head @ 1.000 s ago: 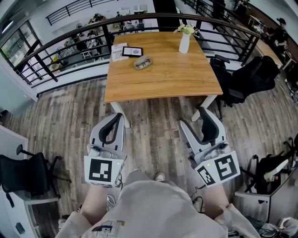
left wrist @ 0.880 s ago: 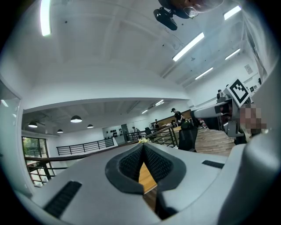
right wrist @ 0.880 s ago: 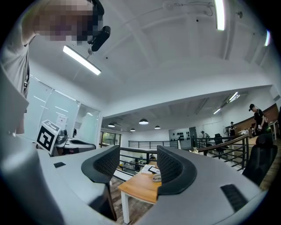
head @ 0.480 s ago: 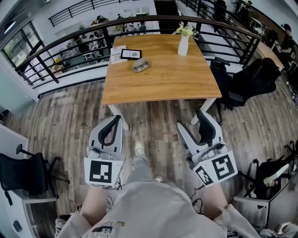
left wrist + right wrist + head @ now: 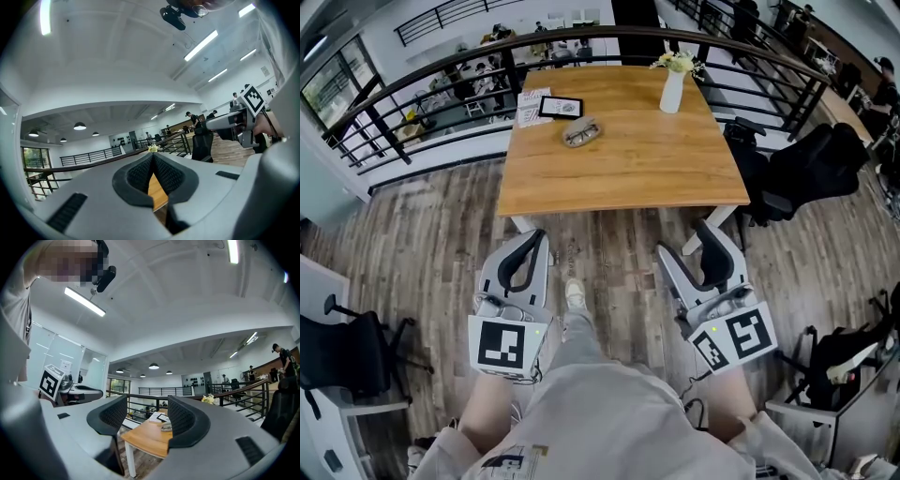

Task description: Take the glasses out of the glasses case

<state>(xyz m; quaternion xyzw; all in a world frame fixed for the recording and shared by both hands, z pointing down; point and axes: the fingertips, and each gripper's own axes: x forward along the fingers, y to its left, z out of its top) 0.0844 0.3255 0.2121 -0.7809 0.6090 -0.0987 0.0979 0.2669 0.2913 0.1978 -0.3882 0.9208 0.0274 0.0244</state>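
The glasses case (image 5: 581, 132) is a small grey oval lying on the far left part of the wooden table (image 5: 628, 173); glasses seem to rest in it, but it is too small to be sure. It also shows between the jaws in the right gripper view as the case (image 5: 166, 428) on the table (image 5: 145, 439). Both grippers are held low over the floor, well short of the table. My left gripper (image 5: 534, 239) (image 5: 152, 157) is shut, its pads meeting at the tips with nothing held. My right gripper (image 5: 689, 242) (image 5: 147, 404) is open and empty.
A black tablet (image 5: 562, 107) and papers (image 5: 530, 106) lie behind the case. A white vase with flowers (image 5: 673, 86) stands at the table's far right. Black office chairs (image 5: 802, 159) crowd the right side, a dark railing (image 5: 412, 94) curves behind, and another chair (image 5: 347, 352) stands at the left.
The person has stepped toward the table, one foot swinging forward between the grippers. The table sits a little nearer in view. Both grippers keep the same pose and state.
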